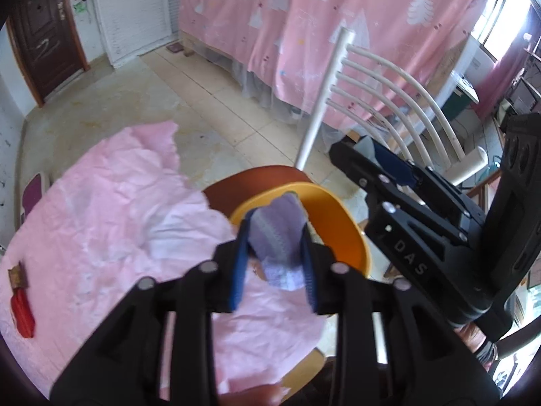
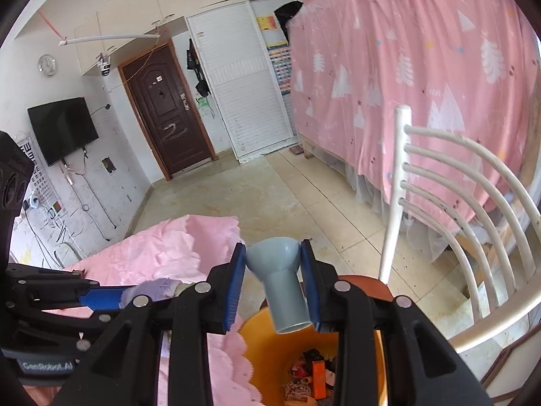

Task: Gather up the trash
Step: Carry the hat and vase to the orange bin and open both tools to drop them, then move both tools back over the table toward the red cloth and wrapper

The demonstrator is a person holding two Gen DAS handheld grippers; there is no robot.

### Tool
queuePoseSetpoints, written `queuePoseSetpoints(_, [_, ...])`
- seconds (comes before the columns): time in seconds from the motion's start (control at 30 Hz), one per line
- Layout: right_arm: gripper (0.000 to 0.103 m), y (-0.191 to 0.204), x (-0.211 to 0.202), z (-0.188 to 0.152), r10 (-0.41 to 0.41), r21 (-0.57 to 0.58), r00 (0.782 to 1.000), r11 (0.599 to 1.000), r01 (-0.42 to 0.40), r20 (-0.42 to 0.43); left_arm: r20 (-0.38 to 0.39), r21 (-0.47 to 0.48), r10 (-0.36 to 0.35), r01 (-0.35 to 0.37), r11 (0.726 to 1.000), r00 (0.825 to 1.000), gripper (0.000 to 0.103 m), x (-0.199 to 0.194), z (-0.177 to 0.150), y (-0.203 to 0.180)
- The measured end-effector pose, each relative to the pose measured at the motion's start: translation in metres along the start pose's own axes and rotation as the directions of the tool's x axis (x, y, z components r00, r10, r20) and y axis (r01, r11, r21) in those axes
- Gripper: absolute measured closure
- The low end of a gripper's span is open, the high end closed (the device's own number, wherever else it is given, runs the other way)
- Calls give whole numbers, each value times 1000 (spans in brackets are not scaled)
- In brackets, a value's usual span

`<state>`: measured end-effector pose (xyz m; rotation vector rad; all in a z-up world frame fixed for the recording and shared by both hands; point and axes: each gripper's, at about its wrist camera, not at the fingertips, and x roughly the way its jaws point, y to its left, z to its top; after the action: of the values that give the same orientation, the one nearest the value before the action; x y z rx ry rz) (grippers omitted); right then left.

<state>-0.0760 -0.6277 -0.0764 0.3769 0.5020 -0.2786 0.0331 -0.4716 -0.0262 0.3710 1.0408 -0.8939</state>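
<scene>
My left gripper (image 1: 277,220) is shut on a crumpled lilac piece of trash (image 1: 277,243), held over the near rim of an orange bin (image 1: 341,209). In the right wrist view that left gripper (image 2: 125,294) comes in from the left with the lilac piece (image 2: 152,289) at its tips. My right gripper (image 2: 273,247) is shut on a grey-blue funnel-shaped cup (image 2: 280,291), tilted with its narrow mouth over the orange bin (image 2: 270,348). Several wrappers (image 2: 314,372) lie in the bin. The right gripper (image 1: 372,155) also shows beside the bin.
A table under a wrinkled pink cloth (image 1: 118,220) lies to the left of the bin, with a red item (image 1: 22,311) near its left edge. The bin stands on a brown seat (image 1: 257,176). A white chair back (image 2: 473,186) rises on the right, before a pink curtain.
</scene>
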Motion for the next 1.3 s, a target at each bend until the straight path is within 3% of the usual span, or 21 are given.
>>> queuePoseSetpoints(0.1, [81,-9,1,-4,-5,13,1000,1000,5,-3,-6,12,2,-2,1000,1000,59,5,0,-7])
queuePoseSetpoints(0.3, [81,-11,3,-6,-10,26,1000,1000,10,-8,-16,-9,24,-24,1000,1000,59,10,0,-2])
queuePoseSetpoints(0.73, [80,9,11,-6,-19,22,999,1000,20,-51,65,-182,90,-77,980,994,52,-37,-26,72])
queuePoseSetpoints(1.03, [79,101,38,7,69,-96,992,992,-79,-102,109,-319,157,-115,941,982,45,-76,-55,144])
queuePoseSetpoints(1.13, [72,139,49,9,95,-143,988,983,-113,-123,114,-362,188,-136,922,975,44,-87,-68,169])
queuePoseSetpoints(1.2, [60,166,57,9,126,-167,981,974,-150,-146,113,-385,223,-164,908,968,44,-94,-77,183])
queuePoseSetpoints(1.3, [54,201,66,9,154,-199,973,962,-186,-170,107,-421,269,-202,884,957,44,-104,-91,204])
